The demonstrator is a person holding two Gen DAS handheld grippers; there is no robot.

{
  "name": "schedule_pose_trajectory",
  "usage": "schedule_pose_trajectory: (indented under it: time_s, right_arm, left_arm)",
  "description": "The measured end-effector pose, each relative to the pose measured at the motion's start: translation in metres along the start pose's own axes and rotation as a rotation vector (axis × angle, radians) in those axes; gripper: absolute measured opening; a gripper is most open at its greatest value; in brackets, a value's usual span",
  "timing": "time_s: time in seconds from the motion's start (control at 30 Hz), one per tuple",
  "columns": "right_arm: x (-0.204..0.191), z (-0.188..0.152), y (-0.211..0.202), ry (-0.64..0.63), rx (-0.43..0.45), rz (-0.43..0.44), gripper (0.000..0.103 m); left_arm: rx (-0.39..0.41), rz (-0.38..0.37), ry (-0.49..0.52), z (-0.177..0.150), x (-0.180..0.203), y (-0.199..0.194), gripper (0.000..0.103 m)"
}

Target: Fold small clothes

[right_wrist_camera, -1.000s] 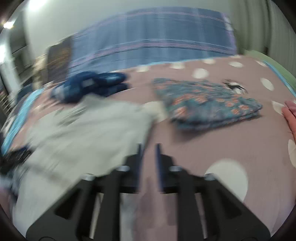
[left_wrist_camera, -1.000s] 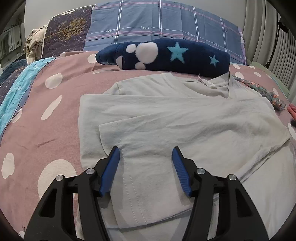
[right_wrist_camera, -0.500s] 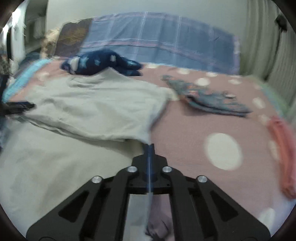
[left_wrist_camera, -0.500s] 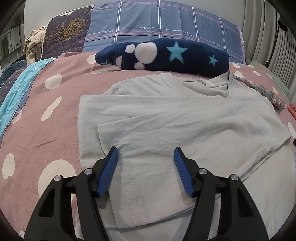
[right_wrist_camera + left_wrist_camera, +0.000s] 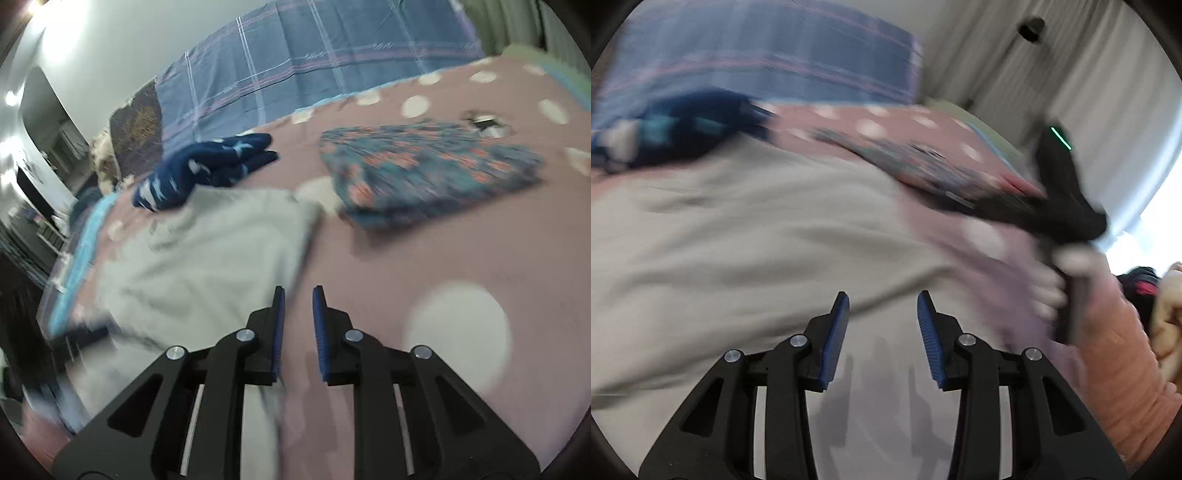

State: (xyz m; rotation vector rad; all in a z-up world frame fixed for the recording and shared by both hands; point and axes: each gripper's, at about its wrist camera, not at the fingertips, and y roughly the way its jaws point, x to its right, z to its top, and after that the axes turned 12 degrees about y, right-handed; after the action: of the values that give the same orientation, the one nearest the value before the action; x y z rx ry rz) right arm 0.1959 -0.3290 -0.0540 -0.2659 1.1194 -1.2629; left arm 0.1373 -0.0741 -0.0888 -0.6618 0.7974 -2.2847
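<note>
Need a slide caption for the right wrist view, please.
Right claw opening, nothing between its pads, over the grey shirt's edge; folded floral garment beyond.

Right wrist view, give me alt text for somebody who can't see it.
The right gripper, nothing between its opening blue-padded jaws, points down at a pink polka-dot bedspread beside the edge of a pale grey shirt spread flat. Beyond lie a folded floral garment, a navy star-print item and a blue plaid pillow; the picture is motion-blurred.
</note>
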Motion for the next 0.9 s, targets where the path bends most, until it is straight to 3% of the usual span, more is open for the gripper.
schedule_pose_trajectory:
  time_s: [0.03, 0.13, 0.23, 0.3, 0.33, 0.37, 0.4, 0.43, 0.47, 0.57, 0.63, 0.7, 0.8, 0.83, 0.9]
  right_arm:
    - [-0.002, 0.008, 0.008, 0.006, -0.030, 0.011, 0.021]
    - [-0.006, 0.030, 0.034, 0.036, -0.078, -0.020, 0.032]
    - [-0.005, 0.038, 0.053, 0.071, -0.108, -0.053, 0.044]
    - [-0.003, 0.042, 0.062, 0.087, -0.115, -0.042, 0.044]
    - [-0.001, 0.043, 0.068, 0.095, -0.117, -0.035, 0.044]
    - [0.000, 0.045, 0.073, 0.104, -0.119, -0.028, 0.044]
    - [0.001, 0.046, 0.076, 0.109, -0.115, -0.027, 0.028]
    - [-0.002, 0.047, 0.077, 0.099, -0.090, -0.037, 0.003]
    - [-0.007, 0.048, 0.071, 0.075, -0.046, -0.049, 0.002]
    - [-0.026, 0.051, 0.053, -0.027, 0.074, -0.083, 0.001]
    - [-0.026, 0.055, 0.069, -0.076, 0.053, -0.176, 0.001]
    - [-0.018, 0.054, 0.088, -0.093, 0.022, -0.217, 0.002]
    - [-0.018, 0.046, 0.082, -0.157, 0.090, -0.254, 0.004]
    - [-0.018, 0.044, 0.075, -0.155, 0.108, -0.260, 0.005]
    - [-0.023, 0.034, 0.048, -0.164, 0.153, -0.231, 0.011]
  left_arm:
    - [-0.014, -0.009, 0.005, 0.003, 0.008, 0.014, 0.040]
    - [-0.057, 0.020, 0.007, 0.009, 0.023, 0.054, 0.054]
    - [-0.055, 0.061, -0.023, 0.015, 0.022, 0.074, 0.055]
    - [-0.035, 0.085, -0.047, 0.021, 0.019, 0.078, 0.055]
    - [-0.019, 0.096, -0.058, 0.024, 0.018, 0.079, 0.051]
    - [-0.002, 0.102, -0.064, 0.025, 0.016, 0.080, 0.022]
    - [0.009, 0.087, -0.074, 0.026, 0.014, 0.080, 0.003]
    - [0.020, 0.046, -0.101, 0.025, 0.010, 0.078, 0.003]
    - [0.052, 0.011, -0.117, 0.023, 0.007, 0.073, 0.002]
    - [0.033, -0.010, -0.100, 0.020, 0.012, 0.075, 0.002]
    - [0.008, 0.006, -0.091, 0.019, 0.013, 0.081, 0.002]
    - [-0.016, 0.021, -0.086, 0.016, 0.012, 0.084, 0.002]
    - [-0.024, 0.024, -0.064, 0.016, 0.015, 0.075, 0.002]
    - [-0.027, 0.018, -0.053, 0.018, 0.016, 0.072, 0.004]
    - [-0.044, -0.010, -0.022, 0.016, 0.021, 0.058, 0.028]
